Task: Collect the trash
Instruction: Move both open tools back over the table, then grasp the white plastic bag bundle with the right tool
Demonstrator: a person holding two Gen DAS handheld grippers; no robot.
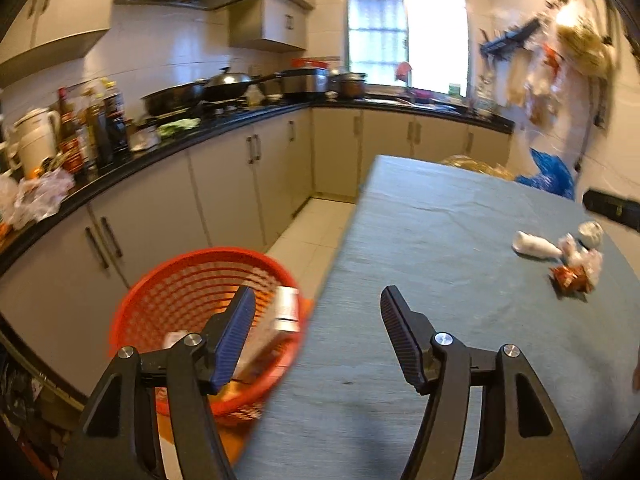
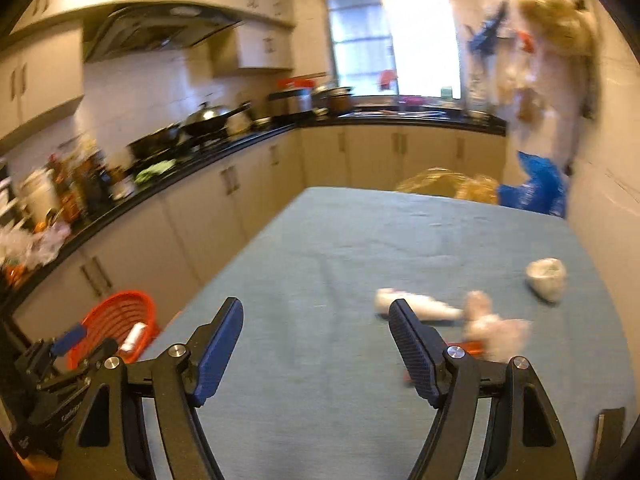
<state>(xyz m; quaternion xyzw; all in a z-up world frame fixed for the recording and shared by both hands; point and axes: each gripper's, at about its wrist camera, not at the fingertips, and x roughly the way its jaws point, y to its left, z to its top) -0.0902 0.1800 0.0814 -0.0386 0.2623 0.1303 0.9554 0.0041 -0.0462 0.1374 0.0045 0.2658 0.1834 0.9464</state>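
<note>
My left gripper (image 1: 318, 310) is open and empty at the table's left edge, above the orange basket (image 1: 168, 296) on the floor. A white carton (image 1: 286, 308) lies in the basket. On the teal tablecloth (image 1: 440, 240) lie a white bottle (image 1: 534, 245), a crumpled cup (image 1: 591, 233), clear plastic (image 1: 582, 254) and an orange wrapper (image 1: 570, 278). My right gripper (image 2: 316, 322) is open and empty over the table, left of the bottle (image 2: 420, 305), plastic (image 2: 494, 328) and cup (image 2: 548, 278). The basket also shows in the right wrist view (image 2: 116, 316), beside my left gripper (image 2: 70, 338).
A black counter (image 1: 208, 136) with pans, bottles and a kettle runs along the left and back. A blue bag (image 1: 550, 172) and a yellow bag (image 1: 476, 164) sit beyond the table's far end. Bags hang on the right wall (image 1: 560, 72).
</note>
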